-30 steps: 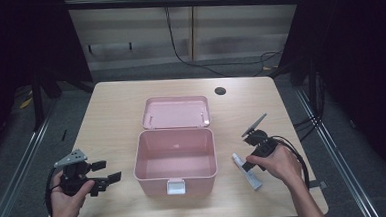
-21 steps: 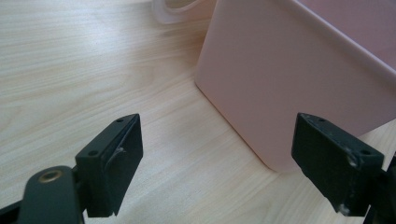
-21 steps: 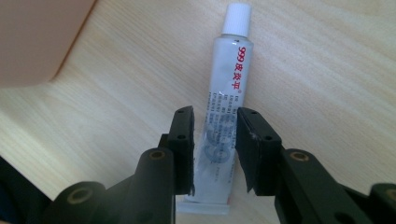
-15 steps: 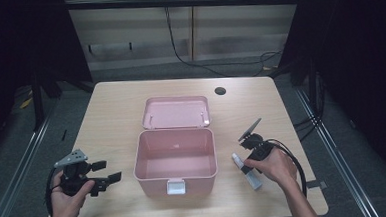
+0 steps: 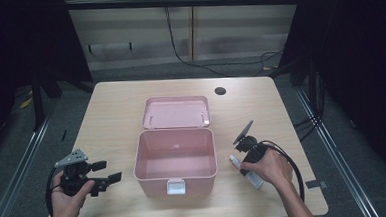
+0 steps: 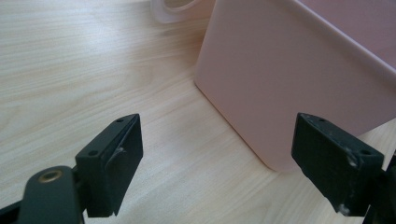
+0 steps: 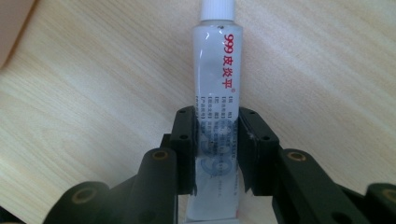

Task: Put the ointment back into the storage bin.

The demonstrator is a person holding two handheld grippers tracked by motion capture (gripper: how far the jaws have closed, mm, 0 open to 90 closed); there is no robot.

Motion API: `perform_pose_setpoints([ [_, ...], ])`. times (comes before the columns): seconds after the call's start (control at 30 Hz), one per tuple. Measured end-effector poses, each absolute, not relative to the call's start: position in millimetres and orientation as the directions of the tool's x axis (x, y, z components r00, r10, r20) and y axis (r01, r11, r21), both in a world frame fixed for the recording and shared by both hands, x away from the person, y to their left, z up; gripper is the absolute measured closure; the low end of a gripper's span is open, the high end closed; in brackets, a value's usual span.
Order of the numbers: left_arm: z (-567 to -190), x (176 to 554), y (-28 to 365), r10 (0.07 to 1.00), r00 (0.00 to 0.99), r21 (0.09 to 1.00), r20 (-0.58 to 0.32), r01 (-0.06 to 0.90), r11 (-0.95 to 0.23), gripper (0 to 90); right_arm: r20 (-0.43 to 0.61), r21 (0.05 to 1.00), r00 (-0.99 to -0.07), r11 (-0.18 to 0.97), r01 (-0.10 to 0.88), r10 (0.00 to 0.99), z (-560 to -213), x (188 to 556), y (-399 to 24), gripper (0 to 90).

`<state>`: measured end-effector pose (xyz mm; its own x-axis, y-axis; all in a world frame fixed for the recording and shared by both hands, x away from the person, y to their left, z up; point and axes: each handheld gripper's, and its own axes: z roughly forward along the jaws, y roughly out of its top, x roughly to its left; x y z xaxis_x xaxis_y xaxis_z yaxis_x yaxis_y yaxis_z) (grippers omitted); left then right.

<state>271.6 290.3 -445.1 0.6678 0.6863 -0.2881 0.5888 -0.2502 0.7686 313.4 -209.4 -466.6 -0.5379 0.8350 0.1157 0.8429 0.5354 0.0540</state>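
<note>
White tube (image 7: 215, 116) beside pink box (image 5: 175, 159), near table edge (image 5: 306, 202)

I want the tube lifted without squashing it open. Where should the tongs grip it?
Across the flat body of the tube, below the cap, coming from above: it lies flat on the table. The right tongs are already clamped there.

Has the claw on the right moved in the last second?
Yes. The right claw has sunk toward the table, nearer the pink box; its jaws have just been closing on the white tube.
</note>
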Motion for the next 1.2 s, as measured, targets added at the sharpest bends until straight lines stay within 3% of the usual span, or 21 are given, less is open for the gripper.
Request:
perform_pose_setpoints([
  [0.3, -445, 272, 291, 0.688, 0.666, 0.770, -0.289, 0.588, -0.247, 16.7, 0.041, 0.001, -0.554, 0.554, 0.832, 0.832, -467, 314, -196, 70.4],
  [0.63, -445, 272, 291, 0.689, 0.666, 0.769, -0.287, 0.589, -0.248, 16.8, 0.102, 0.023, -0.539, 0.539, 0.842, 0.836, -461, 315, -204, 71.2],
  [0.8, -445, 272, 291, 0.690, 0.664, 0.769, -0.289, 0.590, -0.246, 16.8, 0.189, 0.058, -0.543, 0.543, 0.838, 0.818, -451, 312, -214, 71.1],
  [1.2, -445, 272, 291, 0.689, 0.665, 0.770, -0.288, 0.589, -0.245, 16.7, 0.283, 0.115, -0.603, 0.598, 0.793, 0.746, -426, 305, -224, 71.1],
])
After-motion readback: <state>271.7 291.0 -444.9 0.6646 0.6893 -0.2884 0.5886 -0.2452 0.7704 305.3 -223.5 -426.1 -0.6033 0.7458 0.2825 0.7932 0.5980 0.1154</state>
